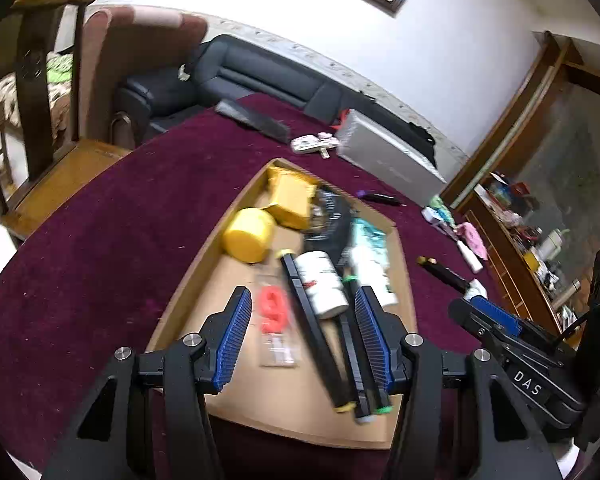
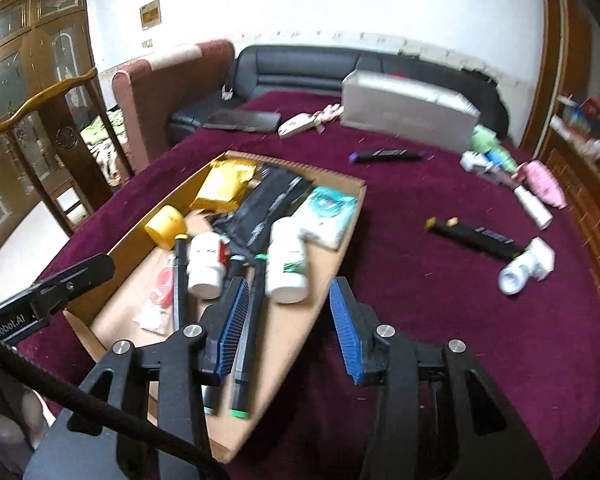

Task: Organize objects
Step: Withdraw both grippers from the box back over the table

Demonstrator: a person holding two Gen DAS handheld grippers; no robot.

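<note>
Black markers laid lengthwise in the cardboard tray [image 1: 236, 216] on the maroon counter [image 1: 100, 240].

The markers [image 1: 316, 328], black with coloured end caps, run near-to-far beside two white bottles [image 2: 286, 260]. Both the left tongs [image 1: 302, 340] and the right tongs [image 2: 286, 322] stand spread, pinching nothing. Only the right view clearly shows another black marker [image 2: 476, 236] lying loose on the counter to the right.

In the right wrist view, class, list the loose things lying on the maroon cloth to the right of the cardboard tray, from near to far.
White bottle with a cap → black marker with a yellow end → pink packet → black marker with purple ends → grey box.
</note>
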